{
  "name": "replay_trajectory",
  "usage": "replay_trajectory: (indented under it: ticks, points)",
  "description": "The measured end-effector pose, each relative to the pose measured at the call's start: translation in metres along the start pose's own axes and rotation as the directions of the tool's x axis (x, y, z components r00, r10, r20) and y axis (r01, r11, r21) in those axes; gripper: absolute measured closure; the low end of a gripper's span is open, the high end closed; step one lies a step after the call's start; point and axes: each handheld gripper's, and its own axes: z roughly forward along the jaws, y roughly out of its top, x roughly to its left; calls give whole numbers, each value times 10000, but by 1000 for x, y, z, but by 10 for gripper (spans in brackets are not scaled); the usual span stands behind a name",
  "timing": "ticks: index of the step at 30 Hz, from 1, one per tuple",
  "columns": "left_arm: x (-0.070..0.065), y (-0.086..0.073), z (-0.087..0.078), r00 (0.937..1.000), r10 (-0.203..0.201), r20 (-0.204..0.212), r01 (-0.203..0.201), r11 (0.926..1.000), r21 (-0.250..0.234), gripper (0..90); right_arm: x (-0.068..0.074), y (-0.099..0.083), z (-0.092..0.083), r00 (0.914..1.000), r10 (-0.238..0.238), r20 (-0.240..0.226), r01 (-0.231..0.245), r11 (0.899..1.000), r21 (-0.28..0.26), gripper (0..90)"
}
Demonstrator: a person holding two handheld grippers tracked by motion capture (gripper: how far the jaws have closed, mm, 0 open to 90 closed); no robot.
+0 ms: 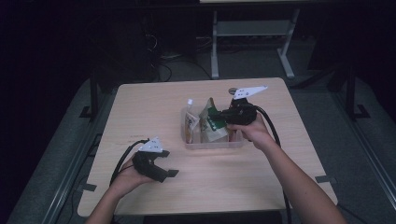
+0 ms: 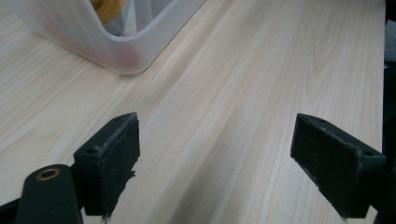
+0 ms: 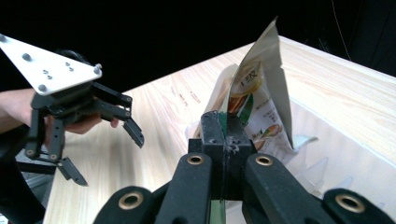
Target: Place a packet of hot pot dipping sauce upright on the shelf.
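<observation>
Pinching the light, floppy, crinkly foil snack pouch (image 3: 261,93) by its thin top edge in the clamped right gripper (image 3: 225,140), over the translucent plastic bin (image 1: 212,142) at frame centre, left gripper (image 1: 163,164) hanging wide open, empty.

Light wooden table (image 1: 154,112) bearing a translucent plastic bin (image 1: 212,143)

The bin is being carried by the table toward its far right part, well apart from the edges, and its rounded corner (image 2: 122,65) is being seen resting flat on the pale wood grain. Packets are being held upright inside the bin. The table itself is being borne by a grey floor (image 1: 60,154).
</observation>
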Motion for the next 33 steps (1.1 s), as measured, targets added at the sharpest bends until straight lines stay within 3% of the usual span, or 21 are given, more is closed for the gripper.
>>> replay_trajectory:
  ticks: [14, 18, 27, 33]
  points:
    - [-1, 0, 2, 9999, 117, 45, -117, 9999, 103, 152, 0, 1, 0, 9997, -47, 259, 48, 10000, -47, 845]
    - [-1, 0, 2, 9999, 120, 55, -120, 9999, 102, 152, 1, 1, -1, 9992, -33, 394, 35, 10000, -60, 746]
    - [1, 1, 1, 10000, 54, 31, -54, 10000, 3, 153, 9, 6, -17, 9951, -139, 976, 126, 9998, 139, 395]
    - [1, 0, 0, 10000, 24, -24, -24, 10000, 55, 152, 21, 6, -28, 9925, -489, 1118, 421, 9972, 624, 294]
